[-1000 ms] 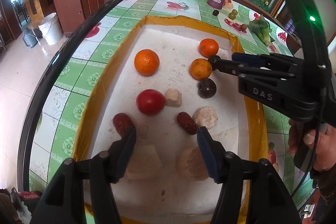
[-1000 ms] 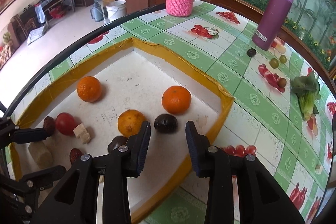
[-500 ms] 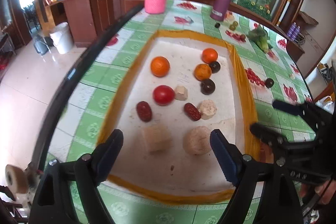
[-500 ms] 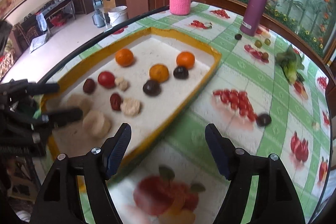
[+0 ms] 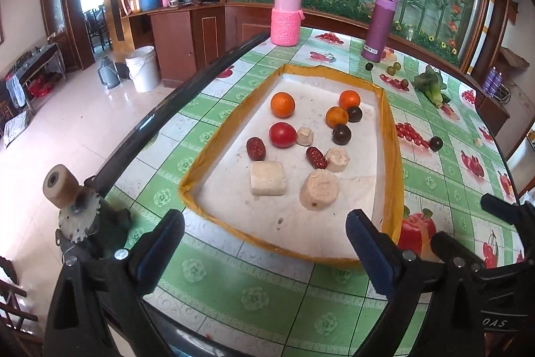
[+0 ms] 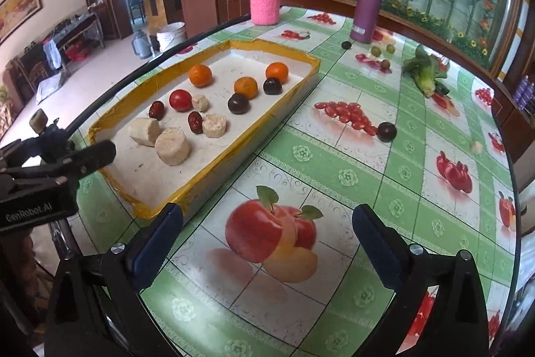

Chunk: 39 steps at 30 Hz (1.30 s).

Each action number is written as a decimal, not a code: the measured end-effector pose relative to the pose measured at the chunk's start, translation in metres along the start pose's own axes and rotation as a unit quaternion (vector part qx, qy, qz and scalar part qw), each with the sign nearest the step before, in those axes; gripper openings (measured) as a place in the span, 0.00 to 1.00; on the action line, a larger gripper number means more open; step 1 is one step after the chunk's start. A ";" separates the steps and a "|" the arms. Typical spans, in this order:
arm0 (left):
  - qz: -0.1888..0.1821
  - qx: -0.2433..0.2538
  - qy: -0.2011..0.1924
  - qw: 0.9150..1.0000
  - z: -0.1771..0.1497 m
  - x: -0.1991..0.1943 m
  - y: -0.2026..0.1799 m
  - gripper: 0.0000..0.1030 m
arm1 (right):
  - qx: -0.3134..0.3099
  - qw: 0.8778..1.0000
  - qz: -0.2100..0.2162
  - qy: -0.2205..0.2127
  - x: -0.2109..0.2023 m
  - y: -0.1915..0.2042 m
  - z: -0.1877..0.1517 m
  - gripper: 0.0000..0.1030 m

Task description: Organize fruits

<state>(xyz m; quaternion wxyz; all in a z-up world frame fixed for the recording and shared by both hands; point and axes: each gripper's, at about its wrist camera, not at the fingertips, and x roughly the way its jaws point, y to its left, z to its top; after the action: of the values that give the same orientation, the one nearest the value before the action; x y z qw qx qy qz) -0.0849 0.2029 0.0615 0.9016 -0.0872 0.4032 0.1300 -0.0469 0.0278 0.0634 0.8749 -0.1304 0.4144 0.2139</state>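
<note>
A white tray [image 5: 214, 153] with a yellow rim holds three oranges [image 5: 283, 104], a red tomato [image 5: 283, 134], two dark plums [image 5: 341, 134], two red dates [image 5: 255, 148] and several beige blocks [image 5: 268, 178]. One more dark plum [image 6: 387, 131] lies on the tablecloth right of the tray. My left gripper [image 5: 264, 223] hovers over the tray's near edge, its jaws opening with nothing between them. My right gripper [image 6: 267, 216] hangs over the printed apple right of the tray, its jaws also opening and empty.
A pink knitted flask [image 5: 286, 19] and a purple bottle [image 5: 379, 25] stand at the table's far edge. Small green and dark fruits [image 6: 381, 51] and a leafy vegetable [image 6: 424, 72] lie near the bottle. The table's dark rim [image 5: 160, 119] runs along the left.
Both grippers have drawn back from the fruit and their jaws have spread wide. The right gripper has swung off the tray to over the tablecloth on its right.
</note>
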 end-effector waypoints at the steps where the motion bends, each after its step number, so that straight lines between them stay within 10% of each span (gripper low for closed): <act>1: -0.001 0.005 -0.004 1.000 -0.001 -0.002 0.000 0.97 | 0.006 1.000 -0.010 0.000 -0.003 0.001 -0.001 0.99; 25: -0.047 0.056 0.048 0.996 -0.001 0.017 0.022 1.00 | 0.128 0.986 -0.104 -0.023 -0.035 0.019 -0.035 1.00; 39: -0.130 0.039 -0.022 0.991 0.001 -0.019 0.023 1.00 | 0.123 0.986 -0.114 -0.020 -0.037 0.019 -0.039 1.00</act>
<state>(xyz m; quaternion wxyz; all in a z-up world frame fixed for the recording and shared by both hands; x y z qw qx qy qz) -0.1029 0.2217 0.0749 0.9224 -0.1002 0.3730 -0.0020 -0.1027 0.0185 0.0671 0.9112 -0.0634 0.4022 0.0628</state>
